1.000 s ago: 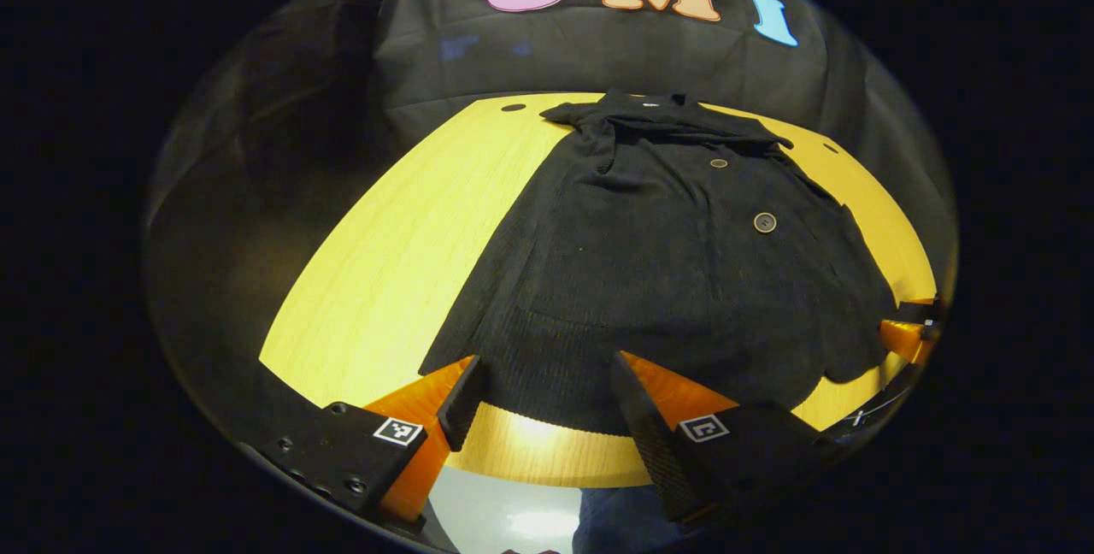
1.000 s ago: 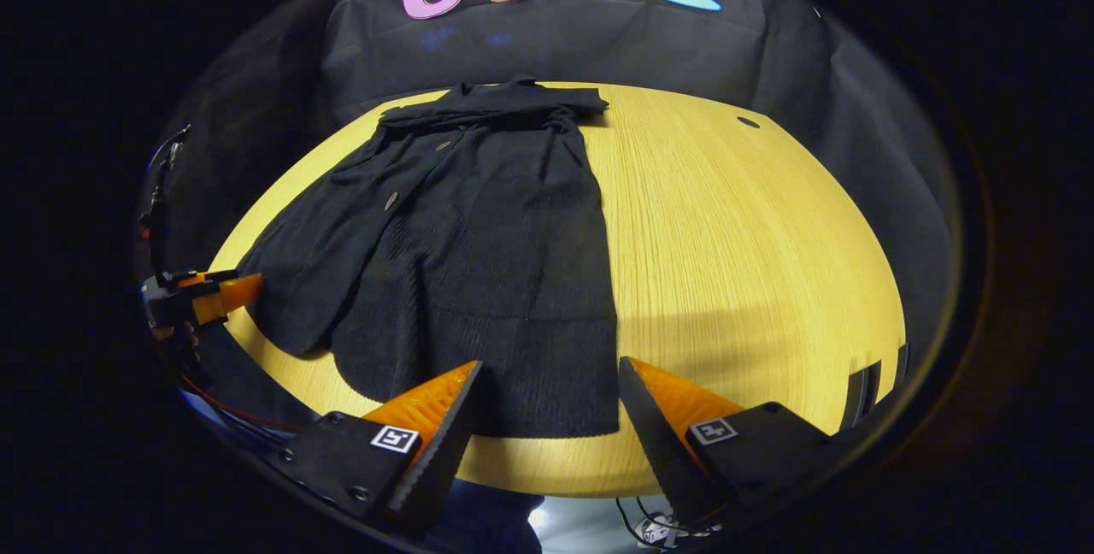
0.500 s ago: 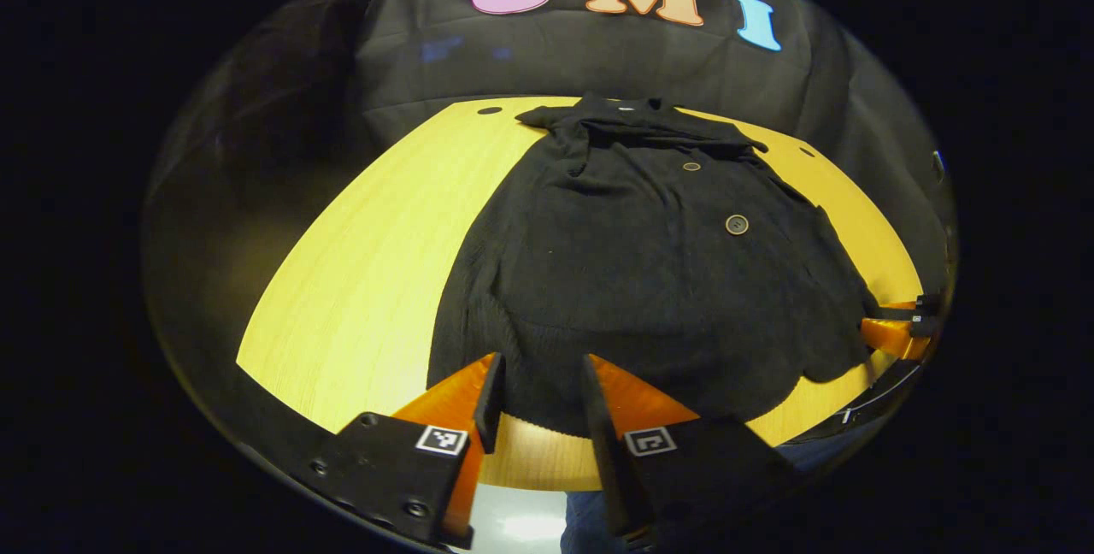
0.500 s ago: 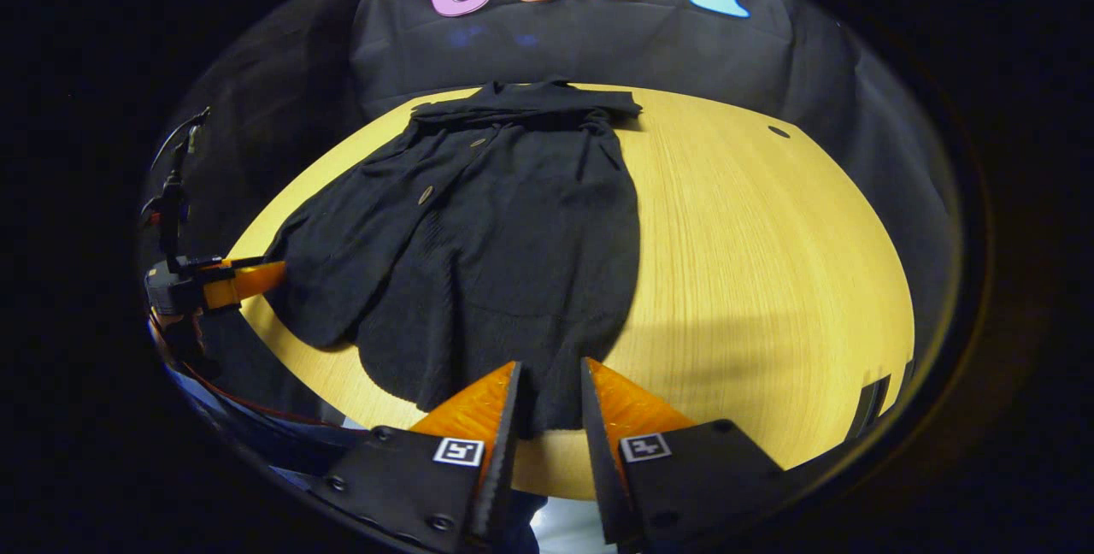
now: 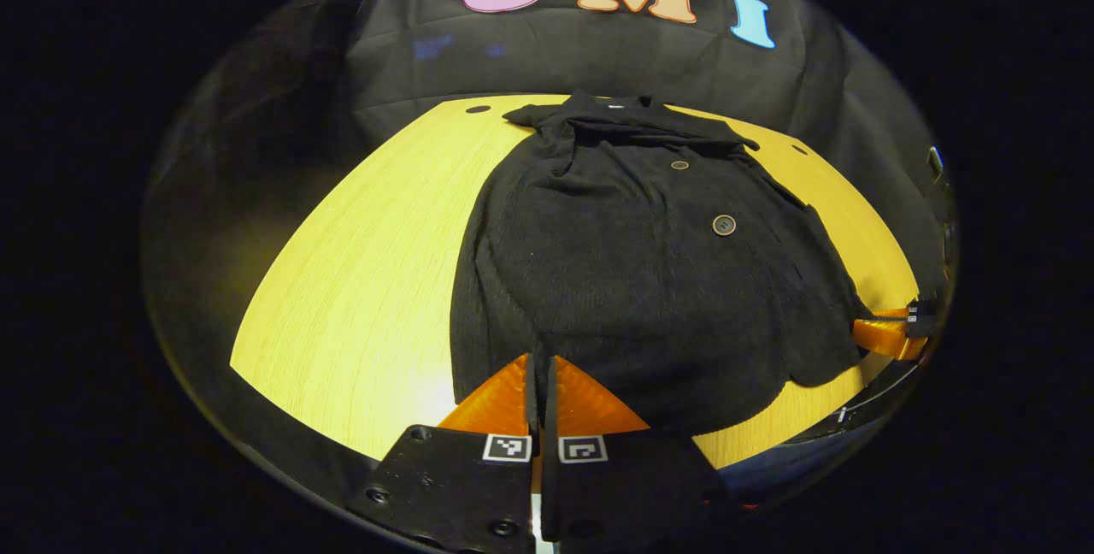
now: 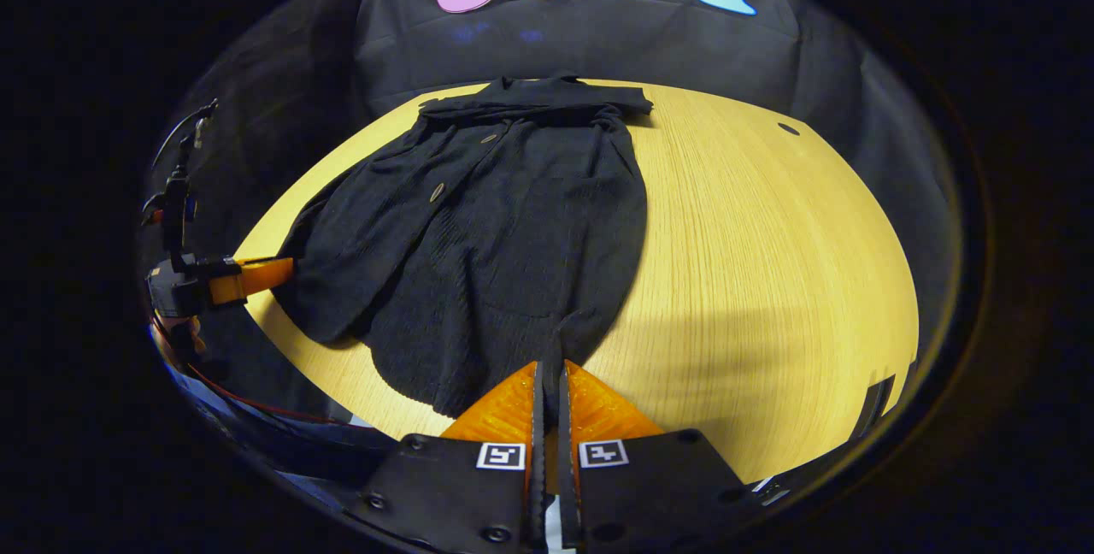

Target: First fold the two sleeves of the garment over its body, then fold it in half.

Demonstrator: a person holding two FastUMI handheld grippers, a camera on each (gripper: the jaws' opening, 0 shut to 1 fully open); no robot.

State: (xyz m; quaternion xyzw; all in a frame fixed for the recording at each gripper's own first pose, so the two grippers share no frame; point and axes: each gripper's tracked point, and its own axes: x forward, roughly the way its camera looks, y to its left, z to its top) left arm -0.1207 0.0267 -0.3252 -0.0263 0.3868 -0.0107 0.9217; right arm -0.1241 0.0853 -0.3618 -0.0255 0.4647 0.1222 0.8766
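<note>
A black buttoned garment [image 5: 649, 255] lies flat on the yellow wooden table [image 5: 359, 280], collar at the far side and hem toward me, both sleeves folded over its body. My left gripper [image 5: 540, 366] is shut on the hem near its left corner, cloth pinched between the fingers. In the right gripper view the same garment [image 6: 487, 229] spreads left of centre, and my right gripper [image 6: 549, 370] is shut on the hem near its right corner. The other gripper [image 6: 256, 274] shows at the garment's far left edge; in the left gripper view the other gripper [image 5: 889, 333] sits at the right.
The table's near edge [image 6: 667, 460] runs just under both grippers. Bare wood [image 6: 769, 263] stretches to the right of the garment, with a small hole [image 6: 788, 129] near the far right. Black cloth walls rise behind the table.
Both grippers went from open around the hem to shut on it over the last second. The hem has bunched slightly at each pinch.
</note>
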